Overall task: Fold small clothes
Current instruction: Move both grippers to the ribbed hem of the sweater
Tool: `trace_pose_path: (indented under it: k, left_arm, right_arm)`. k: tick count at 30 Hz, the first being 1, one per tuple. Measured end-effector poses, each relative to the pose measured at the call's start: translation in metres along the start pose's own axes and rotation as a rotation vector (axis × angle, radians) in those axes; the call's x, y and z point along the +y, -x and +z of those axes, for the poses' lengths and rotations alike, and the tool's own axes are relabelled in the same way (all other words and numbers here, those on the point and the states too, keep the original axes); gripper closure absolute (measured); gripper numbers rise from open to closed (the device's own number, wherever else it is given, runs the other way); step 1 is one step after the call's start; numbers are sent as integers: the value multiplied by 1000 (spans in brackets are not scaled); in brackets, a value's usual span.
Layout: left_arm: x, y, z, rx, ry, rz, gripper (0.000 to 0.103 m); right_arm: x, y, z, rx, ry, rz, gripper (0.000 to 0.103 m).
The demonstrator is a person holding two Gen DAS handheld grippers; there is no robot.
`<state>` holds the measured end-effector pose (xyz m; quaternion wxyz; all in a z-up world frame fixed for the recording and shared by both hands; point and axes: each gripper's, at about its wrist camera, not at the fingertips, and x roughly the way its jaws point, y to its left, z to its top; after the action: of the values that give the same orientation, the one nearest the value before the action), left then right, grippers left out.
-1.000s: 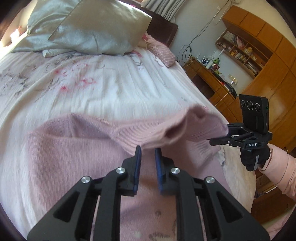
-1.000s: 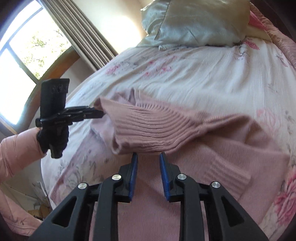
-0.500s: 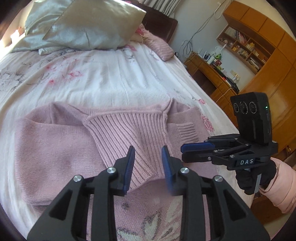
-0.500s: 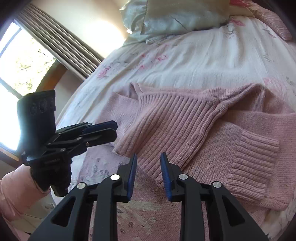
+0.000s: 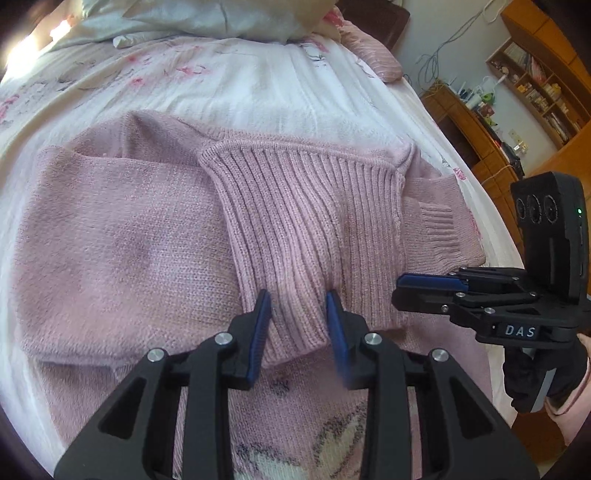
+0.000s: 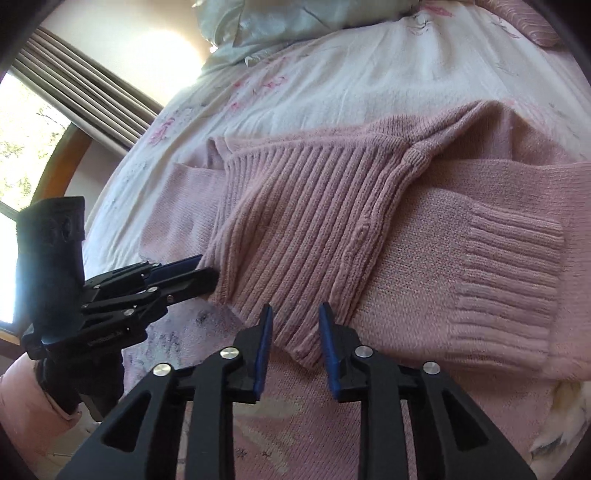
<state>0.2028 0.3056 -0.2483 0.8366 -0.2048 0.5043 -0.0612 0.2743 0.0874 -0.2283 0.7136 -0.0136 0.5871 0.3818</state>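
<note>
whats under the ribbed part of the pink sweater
The ribbed hem lies folded over the pink sweater body and one sleeve, whose cuff sticks out beside it. The floral bedspread is underneath. Whatever lies directly beneath the flap is covered.

Sweater: we see a dusty-pink knitted wool sweater (image 5: 122,236), its wide ribbed hem panel (image 5: 306,221) the same pink.
Bedspread: our white cotton bedspread (image 5: 258,81) carries pink flower prints.
Pillow: pale silvery-green satin pillow (image 6: 266,33).
Tools: our black plastic left gripper (image 5: 297,321) and black right gripper (image 6: 293,328), blue pads (image 5: 260,332).
</note>
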Motion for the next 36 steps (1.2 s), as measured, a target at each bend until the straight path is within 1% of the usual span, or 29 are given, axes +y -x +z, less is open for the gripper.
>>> trace_pose_path:
  k: [1,2,5,8,10,12,13,15,17,19,22,26,30,36]
  left_arm:
    - [-3,12,-7,-10,12,8,65]
    - [-4,25,-17,-16,25,21,62]
    - [-8,66,-65,-24,46,50,60]
    - [-9,104,-121,-5,65,114,59]
    - [-6,130,-160,14,121,141,58]
    - [1,152,-192,34,194,150,57]
    - [5,161,-206,41,212,164,57]
    - [13,175,-228,57,224,217,57]
    - [21,183,-244,76,248,232,57]
    - [29,188,-255,82,266,243,56]
    - [39,189,-268,95,299,240,55]
    - [45,184,-280,113,332,235,54]
    - [46,175,-289,149,327,230,53]
    - [53,161,-302,191,341,210,51]
  right_arm:
    - [2,15,-9,-25,-13,-4,54]
    - [4,29,-21,-43,-26,-7,50]
    - [11,67,-76,-79,-47,-21,50]
    - [14,103,-143,-102,-92,-71,47]
    - [11,124,-185,-99,-161,-71,43]
    - [5,143,-223,-92,-224,-73,43]
    - [1,151,-238,-80,-244,-70,42]
    - [-4,159,-261,-58,-265,-83,42]
    - [-11,165,-276,-41,-283,-102,42]
    - [-18,170,-285,-44,-312,-84,42]
    - [-24,169,-293,-40,-349,-50,41]
    - [-26,157,-302,2,-339,-73,40]
    - [-28,145,-312,31,-338,-75,40]
    - [-39,131,-326,61,-386,-77,40]
